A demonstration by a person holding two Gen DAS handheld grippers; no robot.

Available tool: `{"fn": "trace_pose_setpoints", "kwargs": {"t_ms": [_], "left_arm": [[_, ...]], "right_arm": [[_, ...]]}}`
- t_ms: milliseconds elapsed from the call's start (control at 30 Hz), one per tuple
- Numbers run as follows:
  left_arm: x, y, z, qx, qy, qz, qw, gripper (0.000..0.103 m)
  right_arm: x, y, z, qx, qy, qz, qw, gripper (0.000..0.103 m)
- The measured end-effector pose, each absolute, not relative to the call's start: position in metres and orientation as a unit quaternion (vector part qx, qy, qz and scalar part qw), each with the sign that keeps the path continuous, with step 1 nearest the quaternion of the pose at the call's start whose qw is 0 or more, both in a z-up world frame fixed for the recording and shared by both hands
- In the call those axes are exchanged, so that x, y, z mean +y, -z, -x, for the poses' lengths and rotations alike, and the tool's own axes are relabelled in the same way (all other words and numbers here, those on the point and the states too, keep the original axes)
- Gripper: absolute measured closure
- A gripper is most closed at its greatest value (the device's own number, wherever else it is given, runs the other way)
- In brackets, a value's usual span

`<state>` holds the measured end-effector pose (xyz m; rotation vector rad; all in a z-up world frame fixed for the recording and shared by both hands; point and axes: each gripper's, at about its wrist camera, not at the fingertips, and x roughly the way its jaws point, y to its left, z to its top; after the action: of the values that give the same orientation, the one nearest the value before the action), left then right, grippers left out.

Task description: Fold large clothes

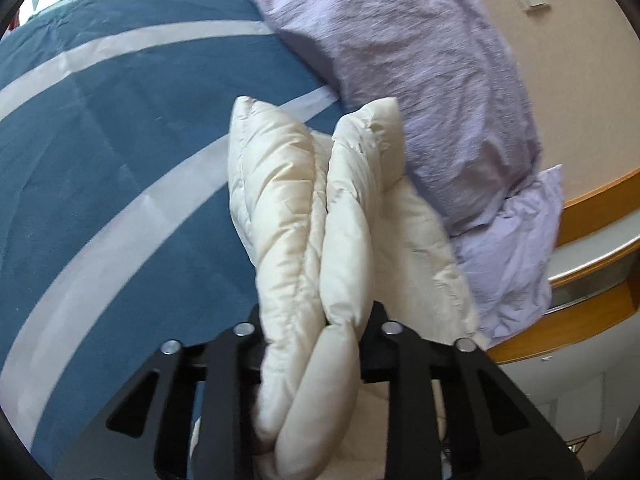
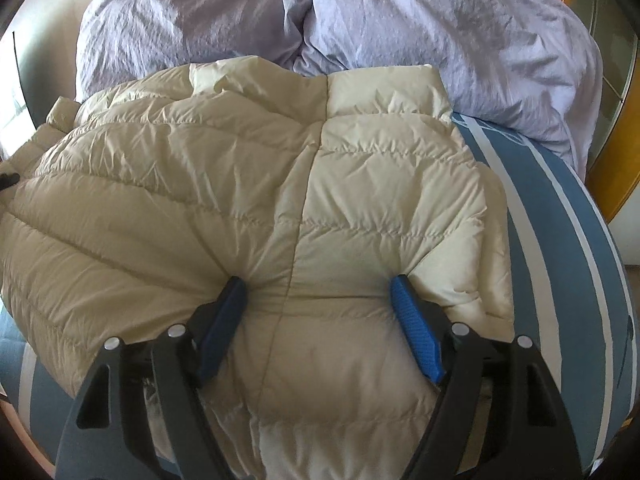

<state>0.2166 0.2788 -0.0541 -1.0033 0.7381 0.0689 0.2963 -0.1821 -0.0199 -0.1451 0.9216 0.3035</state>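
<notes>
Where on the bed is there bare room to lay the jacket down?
The widest free patch is the blue striped bedspread, left of the cream puffer jacket in the left wrist view. In the right wrist view, only a narrow strip of bedspread shows beside the jacket's right edge. The far side is crowded by lilac pillows.

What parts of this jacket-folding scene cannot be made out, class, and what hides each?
- Left gripper finger pads: left wrist view, buried in the bunched cream puffer jacket.
- Jacket's sleeves: right wrist view, tucked out of sight or cut off at the left edge.
- Bed under the jacket: covered by it.
</notes>
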Motion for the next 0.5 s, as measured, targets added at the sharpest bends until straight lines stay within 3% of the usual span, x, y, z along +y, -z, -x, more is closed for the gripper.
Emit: {"fn": "trace_pose_setpoints", "kwargs": {"t_ms": [500], "left_arm": [[0.197,-0.061,-0.229,0.269,0.122,0.457,0.839,0.082]], "right_arm": [[-0.188,0.02,-0.301,0.449,-0.155,0.043,0.879,0.027]]}}
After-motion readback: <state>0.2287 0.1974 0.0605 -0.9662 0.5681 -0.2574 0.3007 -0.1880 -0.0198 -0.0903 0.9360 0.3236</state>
